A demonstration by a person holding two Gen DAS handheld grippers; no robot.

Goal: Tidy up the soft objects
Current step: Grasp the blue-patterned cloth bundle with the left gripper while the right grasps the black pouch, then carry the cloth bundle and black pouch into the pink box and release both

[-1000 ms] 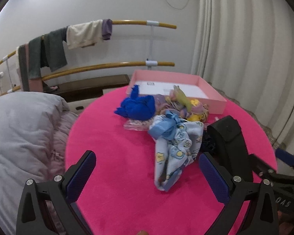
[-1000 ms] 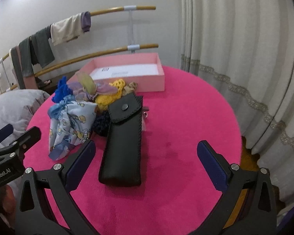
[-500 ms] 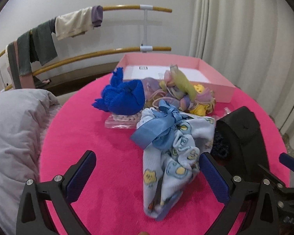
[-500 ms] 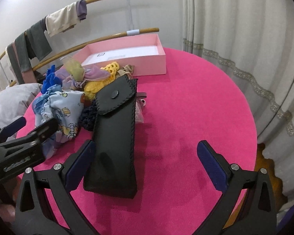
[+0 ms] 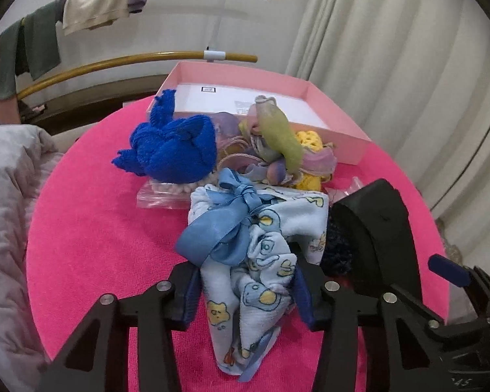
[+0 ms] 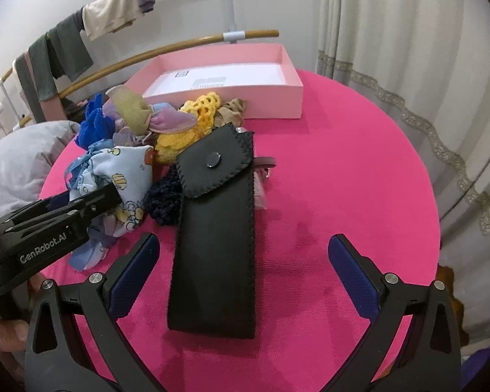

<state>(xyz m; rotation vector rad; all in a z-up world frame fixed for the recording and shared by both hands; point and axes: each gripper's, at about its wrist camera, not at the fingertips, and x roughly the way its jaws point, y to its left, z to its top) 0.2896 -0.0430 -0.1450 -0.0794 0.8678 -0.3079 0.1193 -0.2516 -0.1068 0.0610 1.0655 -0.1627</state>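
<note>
Jaws of my left gripper are closing on the printed blue cloth pouch between them. Risk: its ribbon, just ahead, could snag neighbouring items. My right gripper stands wide, empty.

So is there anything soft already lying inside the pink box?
No, the pink box holds only a white printed sheet, while the blue knit piece and the other soft things lie on the table in front of it.

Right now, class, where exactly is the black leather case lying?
In the right wrist view the black leather case lies on the pink tablecloth, centre, beside the printed blue cloth.
</note>
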